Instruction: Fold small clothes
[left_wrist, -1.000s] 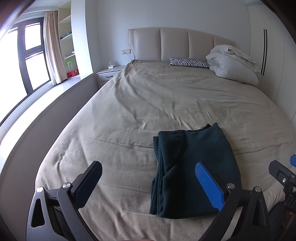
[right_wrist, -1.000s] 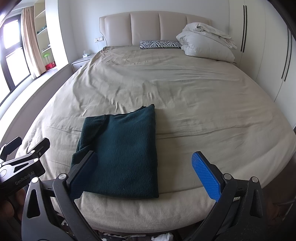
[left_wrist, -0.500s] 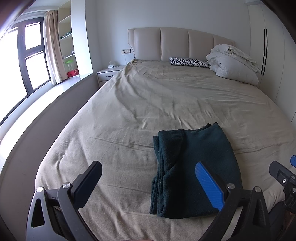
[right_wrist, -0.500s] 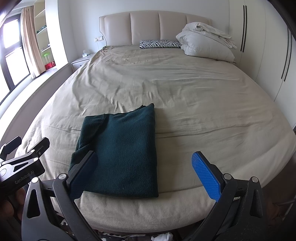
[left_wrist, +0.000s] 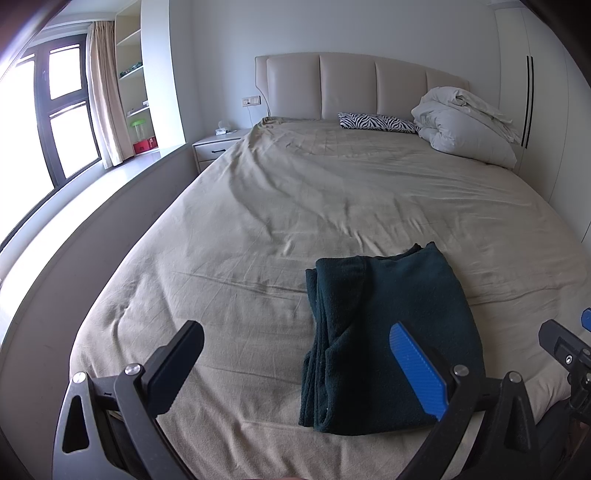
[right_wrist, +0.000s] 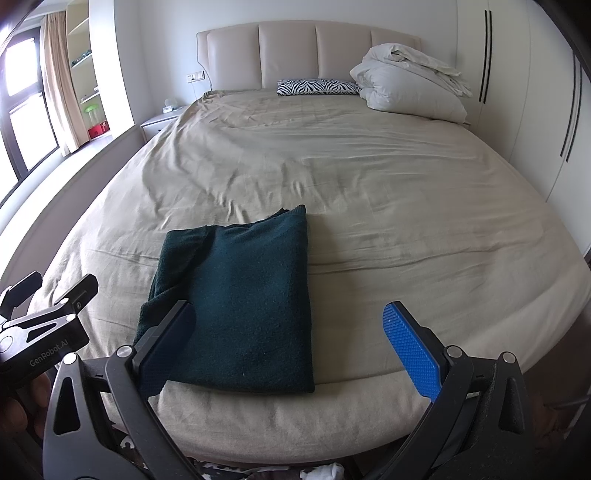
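Seen from the left wrist camera: left gripper (left_wrist: 295, 363) held low over the near edge of a wide bed covered in a wrinkled beige sheet (left_wrist: 295, 206), jaws spread wide and holding nothing, one black finger at left and one blue ribbed finger at right. Folded dark green fleece garment (left_wrist: 391, 332) lying flat on the sheet near the foot of the bed, partly behind the blue finger, its layered folded edges facing left. At the far right edge, part of the right gripper (left_wrist: 565, 350), black with a sliver of blue. Beyond, a padded cream headboard (left_wrist: 354, 88), a zebra-print pillow (left_wrist: 376, 122) and a heaped white duvet (left_wrist: 465, 129) at the head of the bed; a white nightstand (left_wrist: 218, 146) and a dark-framed window with a beige curtain (left_wrist: 105, 107) at left.

Seen from the right wrist camera: right gripper (right_wrist: 288, 345) likewise spread wide and empty, poised just off the foot of the bed. Same garment (right_wrist: 243, 306) between the fingers and left of centre, close to the mattress edge, black finger overlapping its near-left corner in the frame; contact impossible to judge. Left gripper (right_wrist: 48, 302) at lower left, beside the bed, black arms parted.
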